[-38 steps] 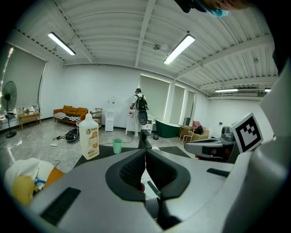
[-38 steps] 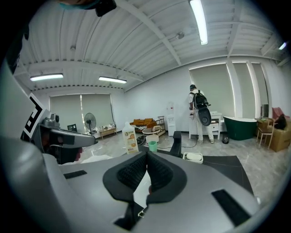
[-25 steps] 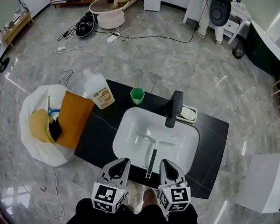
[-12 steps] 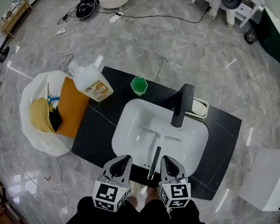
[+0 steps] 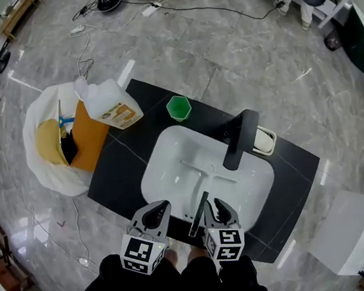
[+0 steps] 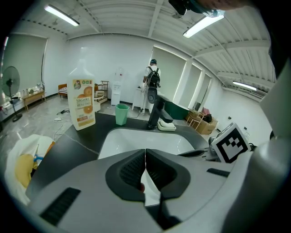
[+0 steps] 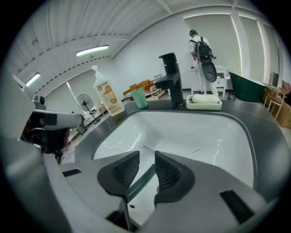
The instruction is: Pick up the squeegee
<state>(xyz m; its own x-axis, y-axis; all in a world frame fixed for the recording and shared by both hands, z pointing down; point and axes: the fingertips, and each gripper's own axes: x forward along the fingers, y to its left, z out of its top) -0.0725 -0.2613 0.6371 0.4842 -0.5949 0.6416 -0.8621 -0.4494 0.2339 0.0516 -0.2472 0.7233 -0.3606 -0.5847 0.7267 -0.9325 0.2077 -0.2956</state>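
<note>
Both tongs are sitting lower and closer to the sink (image 5: 153, 168) than a second ago, and the head camera is now looking more steeply down on the black bench (image 5: 117, 179). The right tongs (image 5: 217, 206) have just been opening. In the right gripper view their jaws (image 7: 146, 157) are standing a little apart, and the dark green handle of the squeegee (image 7: 140, 181) is running through the gap between them, below the pads. Neither pad is pressing on it.

The squeegee (image 5: 201, 206) is lying inside the white sink. Its handle is pointing toward the person and reaching the near rim, and its pale blade is lying crosswise near the middle of the basin. From the head view the handle is showing just beside the right tongs, on the side facing the left tongs (image 5: 155, 212).

The left tongs (image 6: 145, 157) are hanging over the near edge of the sink with their jaws together and nothing between them.

On the bench beyond the sink, a black faucet (image 5: 237, 141), a soap dish (image 5: 265, 140), a green cup (image 5: 178, 108) and a white bottle with an orange label (image 5: 108, 103) are standing.
</note>
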